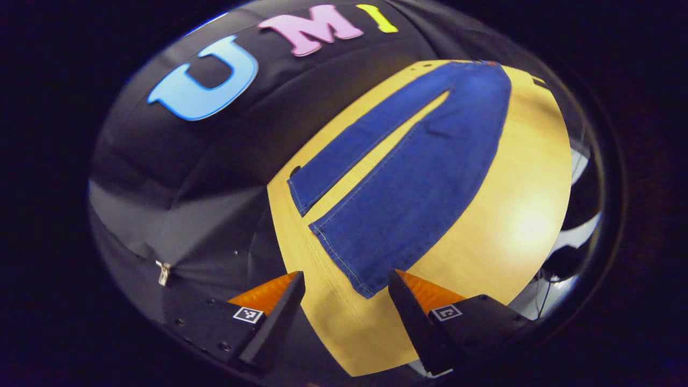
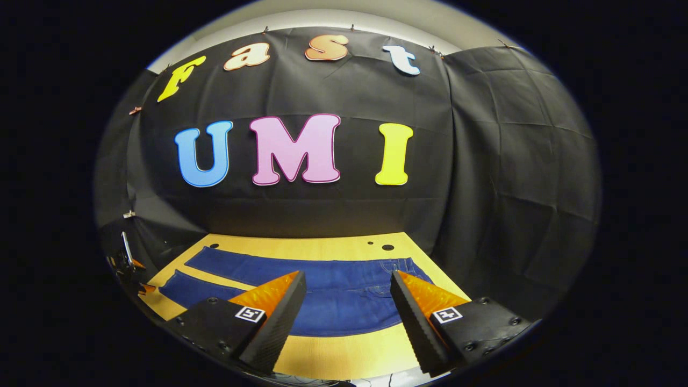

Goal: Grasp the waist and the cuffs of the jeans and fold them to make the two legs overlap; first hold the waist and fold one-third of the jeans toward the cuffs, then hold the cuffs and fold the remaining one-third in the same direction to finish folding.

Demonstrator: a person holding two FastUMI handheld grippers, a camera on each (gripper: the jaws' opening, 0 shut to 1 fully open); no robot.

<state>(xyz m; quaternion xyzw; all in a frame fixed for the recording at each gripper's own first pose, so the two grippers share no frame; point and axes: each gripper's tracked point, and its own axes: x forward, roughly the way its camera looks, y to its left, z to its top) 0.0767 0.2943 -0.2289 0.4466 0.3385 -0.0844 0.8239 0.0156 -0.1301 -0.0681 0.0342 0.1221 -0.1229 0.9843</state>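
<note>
Jeans (image 1: pixel 408 177) lie flat on the tabletop (image 1: pixel 516 215), long axis running left to right, cuffs just ahead of the left tongs (image 1: pixel 346 282), waist near the right tongs (image 2: pixel 348 282), both sets apart and empty.

Each claw (image 1: pixel 346 282) (image 2: pixel 348 282) has 2 wedge-shaped fingers on dark, screw-studded blocks, each block bearing 1 small square black-and-white marker.
</note>
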